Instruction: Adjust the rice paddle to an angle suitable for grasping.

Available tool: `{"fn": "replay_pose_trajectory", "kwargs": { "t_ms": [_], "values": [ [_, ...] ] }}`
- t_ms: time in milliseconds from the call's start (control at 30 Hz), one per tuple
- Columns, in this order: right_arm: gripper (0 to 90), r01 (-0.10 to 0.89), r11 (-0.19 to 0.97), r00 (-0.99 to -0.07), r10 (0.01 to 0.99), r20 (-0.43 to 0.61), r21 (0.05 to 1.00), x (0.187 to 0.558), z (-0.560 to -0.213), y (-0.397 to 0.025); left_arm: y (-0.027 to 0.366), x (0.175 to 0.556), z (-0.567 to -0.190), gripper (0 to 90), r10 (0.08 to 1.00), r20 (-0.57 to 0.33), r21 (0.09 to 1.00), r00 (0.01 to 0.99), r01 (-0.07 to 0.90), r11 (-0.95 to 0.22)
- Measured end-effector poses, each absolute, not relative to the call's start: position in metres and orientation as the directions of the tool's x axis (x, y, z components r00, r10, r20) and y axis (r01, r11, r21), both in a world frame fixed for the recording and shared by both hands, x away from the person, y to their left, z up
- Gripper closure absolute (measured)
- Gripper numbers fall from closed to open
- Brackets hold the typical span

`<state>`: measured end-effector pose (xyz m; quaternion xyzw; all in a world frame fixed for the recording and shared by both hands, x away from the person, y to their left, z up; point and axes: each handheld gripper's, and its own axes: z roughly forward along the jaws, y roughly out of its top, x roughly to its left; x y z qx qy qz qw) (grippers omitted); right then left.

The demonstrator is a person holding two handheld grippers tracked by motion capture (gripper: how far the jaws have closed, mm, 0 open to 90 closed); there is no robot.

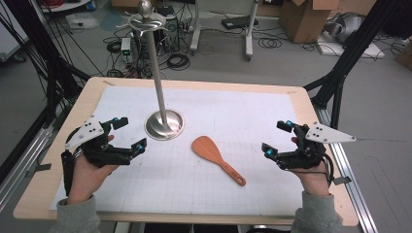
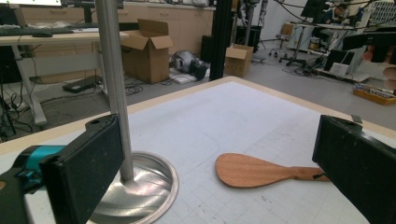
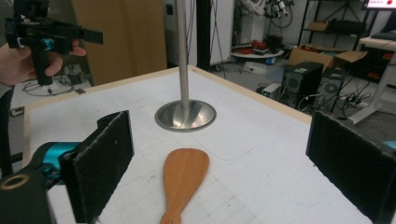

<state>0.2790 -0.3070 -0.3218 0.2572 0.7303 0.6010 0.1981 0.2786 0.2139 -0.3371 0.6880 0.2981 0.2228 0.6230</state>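
Observation:
A wooden rice paddle (image 1: 217,159) lies flat on the white mat near the middle of the table, blade toward the stand; it shows as the paddle (image 2: 261,170) and the paddle (image 3: 183,178) in the gripper views. A metal stand with a round base (image 1: 164,124) and a tall pole topped by hooks rises left of the paddle. My left gripper (image 1: 130,134) hovers open just left of the base. My right gripper (image 1: 277,137) is open to the right of the paddle's handle. Nothing is between either pair of jaws.
The table (image 1: 58,191) has a wooden rim around the white gridded mat. Beyond the far edge are cables, cardboard boxes (image 1: 303,19) and black frame posts (image 1: 347,53) on the floor.

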Motion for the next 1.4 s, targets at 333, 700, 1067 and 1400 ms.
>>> {"fn": "replay_pose_trajectory", "kwargs": {
  "t_ms": [333,700,1067,1400],
  "values": [
    [39.7,0.166,0.185,-0.806,0.591,0.025,0.969,0.279,-0.329,-0.294,0.214,0.279,-0.339,2.8,0.689,-0.064,0.989,0.722,0.139,-0.054],
    [76.4,0.22,0.248,-0.815,0.578,0.038,0.943,0.288,-0.344,-0.276,0.215,0.277,-0.342,2.8,0.694,-0.066,0.987,0.716,0.149,-0.059],
    [89.3,0.254,0.329,-0.837,0.545,0.037,0.91,0.297,-0.362,-0.257,0.216,0.277,-0.343,2.8,0.698,-0.064,0.986,0.714,0.154,-0.066],
    [89.4,0.274,0.41,-0.854,0.52,0.024,0.87,0.304,-0.387,-0.232,0.217,0.276,-0.344,2.8,0.699,-0.07,0.985,0.712,0.16,-0.064]
  ]
}}
